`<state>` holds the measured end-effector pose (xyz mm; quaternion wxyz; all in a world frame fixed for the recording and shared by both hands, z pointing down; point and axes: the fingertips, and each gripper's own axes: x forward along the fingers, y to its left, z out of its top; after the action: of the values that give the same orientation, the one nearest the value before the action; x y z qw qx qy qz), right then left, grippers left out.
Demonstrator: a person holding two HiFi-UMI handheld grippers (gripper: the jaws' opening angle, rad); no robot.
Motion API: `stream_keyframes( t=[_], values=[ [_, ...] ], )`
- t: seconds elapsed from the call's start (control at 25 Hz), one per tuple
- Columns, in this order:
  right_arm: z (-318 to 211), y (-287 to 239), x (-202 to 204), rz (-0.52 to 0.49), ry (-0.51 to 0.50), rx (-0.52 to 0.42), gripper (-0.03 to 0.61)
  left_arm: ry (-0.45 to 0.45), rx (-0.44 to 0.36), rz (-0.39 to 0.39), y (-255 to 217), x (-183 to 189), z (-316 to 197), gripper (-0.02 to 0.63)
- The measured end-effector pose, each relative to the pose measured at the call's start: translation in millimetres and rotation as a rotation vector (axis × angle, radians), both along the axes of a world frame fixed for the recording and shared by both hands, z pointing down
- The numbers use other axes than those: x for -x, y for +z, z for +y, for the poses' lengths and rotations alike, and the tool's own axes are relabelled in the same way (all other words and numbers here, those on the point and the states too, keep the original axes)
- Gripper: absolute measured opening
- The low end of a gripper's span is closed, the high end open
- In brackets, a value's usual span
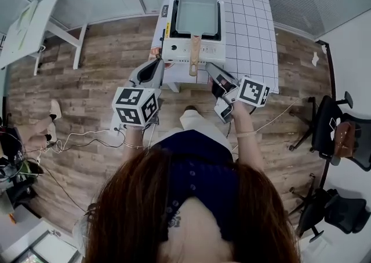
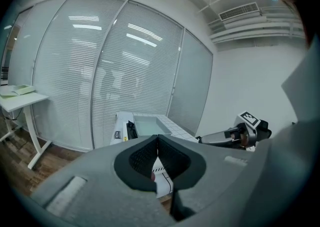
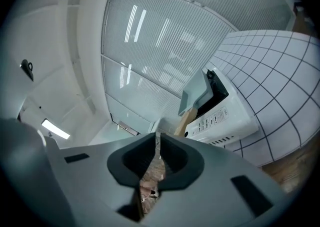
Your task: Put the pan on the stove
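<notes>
A pale green rectangular pan [image 1: 197,14] sits on the white portable stove [image 1: 174,52], and its wooden handle [image 1: 195,54] sticks out over the front edge. The stove stands at the near end of a white tiled table [image 1: 250,21]. My left gripper [image 1: 157,62] is held just left of the stove's front, shut and empty. My right gripper [image 1: 210,66] hovers a little right of the handle's end, apart from it, shut with nothing between its tips. The left gripper view shows the pan [image 2: 150,123] beyond the closed tips [image 2: 158,138]. The right gripper view shows the pan [image 3: 197,93] ahead of its tips [image 3: 158,136].
A white desk [image 1: 29,24] stands at the far left on the wooden floor. Black office chairs [image 1: 342,134] are at the right. Cables [image 1: 75,137] trail over the floor to my left. The tiled tabletop stretches behind and to the right of the stove.
</notes>
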<state>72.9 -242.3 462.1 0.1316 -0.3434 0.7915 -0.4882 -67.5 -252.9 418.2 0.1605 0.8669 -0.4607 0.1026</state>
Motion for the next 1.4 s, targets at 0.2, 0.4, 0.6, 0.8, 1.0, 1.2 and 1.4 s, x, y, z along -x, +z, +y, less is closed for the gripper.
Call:
stream_keyframes(
  t=[0.2,0.4,0.6,0.8,1.0,1.2,1.4],
  values=[
    [16.3,-10.2,0.7,0.043,0.021,-0.032,0.017,0.027,-0.015,0.013,-8.6,-2.3,14.2,0.011],
    [32.3,-20.0,0.5,0.124,0.052,-0.081,0.009,0.038,-0.028,0.021,-14.6,-1.4,31.5,0.011],
    [47.7,-24.9,1.8,0.178,0.075,-0.11,0.009,0.033,-0.044,0.022,-19.6,3.5,46.8,0.011],
    [66.2,-30.1,7.3,0.218,0.073,-0.143,0.009,0.037,-0.064,0.017,-23.8,2.9,64.6,0.011],
    [83.8,-37.5,9.5,0.313,0.098,-0.207,0.008,0.043,-0.093,0.002,-29.0,0.8,82.3,0.011],
    [99.0,-44.4,9.2,0.384,0.12,-0.258,0.009,0.038,-0.117,0.001,-35.7,1.4,97.0,0.011],
    [115.0,-56.0,5.1,0.417,0.163,-0.314,0.008,0.041,-0.121,0.015,-38.8,-0.3,115.0,0.011]
  ],
)
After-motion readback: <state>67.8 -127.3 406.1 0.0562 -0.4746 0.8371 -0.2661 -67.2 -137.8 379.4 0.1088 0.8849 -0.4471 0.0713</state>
